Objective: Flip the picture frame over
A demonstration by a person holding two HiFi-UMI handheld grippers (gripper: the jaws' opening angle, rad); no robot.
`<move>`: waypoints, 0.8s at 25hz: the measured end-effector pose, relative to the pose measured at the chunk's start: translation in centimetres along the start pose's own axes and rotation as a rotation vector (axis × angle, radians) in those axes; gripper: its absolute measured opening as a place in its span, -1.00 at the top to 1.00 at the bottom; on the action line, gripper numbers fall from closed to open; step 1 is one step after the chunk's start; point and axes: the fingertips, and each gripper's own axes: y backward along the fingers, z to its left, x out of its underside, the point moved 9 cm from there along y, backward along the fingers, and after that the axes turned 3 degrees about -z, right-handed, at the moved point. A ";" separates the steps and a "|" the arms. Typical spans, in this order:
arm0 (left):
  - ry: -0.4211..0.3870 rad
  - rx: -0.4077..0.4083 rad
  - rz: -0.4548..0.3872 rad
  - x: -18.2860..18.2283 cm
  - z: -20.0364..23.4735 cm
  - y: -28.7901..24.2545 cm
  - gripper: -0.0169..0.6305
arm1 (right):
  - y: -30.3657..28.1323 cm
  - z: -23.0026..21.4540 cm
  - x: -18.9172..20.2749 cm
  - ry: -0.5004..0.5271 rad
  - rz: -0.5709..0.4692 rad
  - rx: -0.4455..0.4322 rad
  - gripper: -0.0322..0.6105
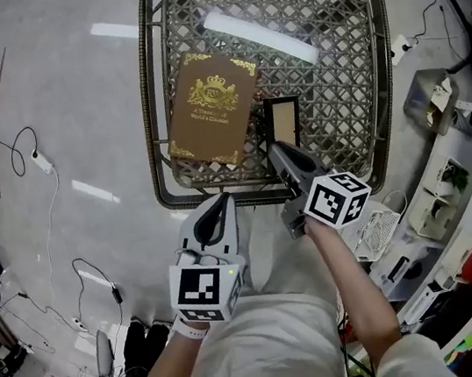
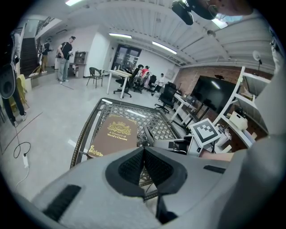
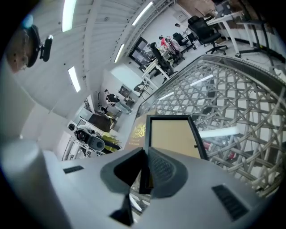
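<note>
Right gripper (image 3: pixel 145 157) jaws are pinching the near edge of the picture frame (image 3: pixel 172 136); left gripper (image 2: pixel 144 152) jaws are together, empty. The frame tilts up over the lattice table (image 1: pixel 152 108), just beside the book (image 1: pixel 213 109), maybe clear of the surface. It's a thin bite, so it could slip mid-flip. Only the right gripper view shows that bite.

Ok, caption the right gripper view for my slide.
Right gripper shut on the frame's near edge, holding it over the table, book beside it.
</note>
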 end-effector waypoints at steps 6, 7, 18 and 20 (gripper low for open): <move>-0.002 -0.005 0.000 -0.1 0.2 0.1 0.87 | -0.2 0.4 -0.1 -0.073 -0.009 -0.114 0.73; -0.001 -0.006 0.001 -0.1 0.3 0.1 0.87 | -0.3 0.4 -0.1 -0.087 -0.010 -0.127 0.73; 0.002 -0.009 0.003 0.1 0.1 -0.1 0.87 | -1.2 -0.1 0.1 -0.280 -0.027 -0.317 0.73; 0.003 -0.012 0.005 0.1 0.1 -0.1 0.87 | -1.3 -0.4 0.3 -0.315 -0.035 -0.350 0.73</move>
